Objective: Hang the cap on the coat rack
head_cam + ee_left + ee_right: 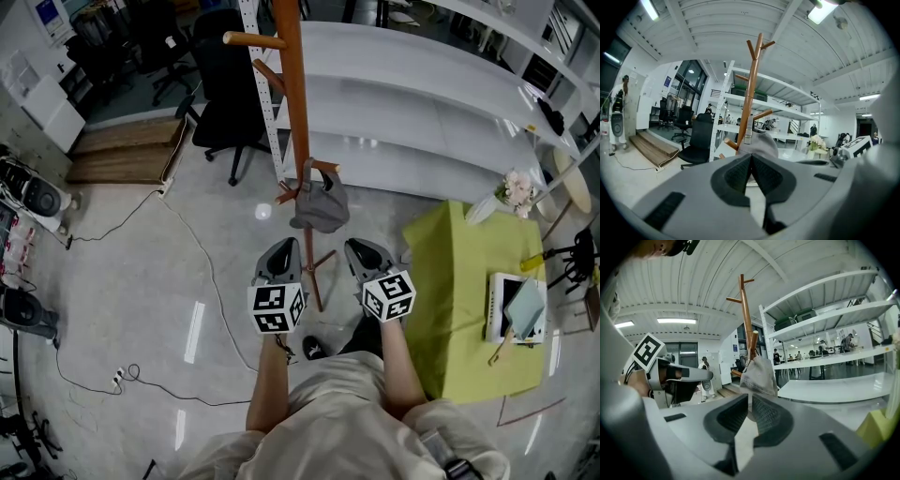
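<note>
The grey fabric cap (322, 204) hung from a short lower peg of the brown wooden coat rack (295, 94), draped against the rack's upright pole, well above the glossy grey floor (150, 281). In the left gripper view the cap (761, 143) showed just beyond the jaw tips, apart from them; the right gripper view showed it (758, 376) the same way, hanging free of the jaws. The left gripper (287, 244) was held near the rack's foot with its jaws closed together and nothing between them (751, 157). The right gripper (355, 247) was beside it on the other side of the pole, its jaw tips likewise meeting on nothing (749, 397). To the person's right stood a table under a yellow-green cloth (459, 281). Behind the rack ran long white shelving (403, 103), with a black office chair (230, 94) to its left.
</note>
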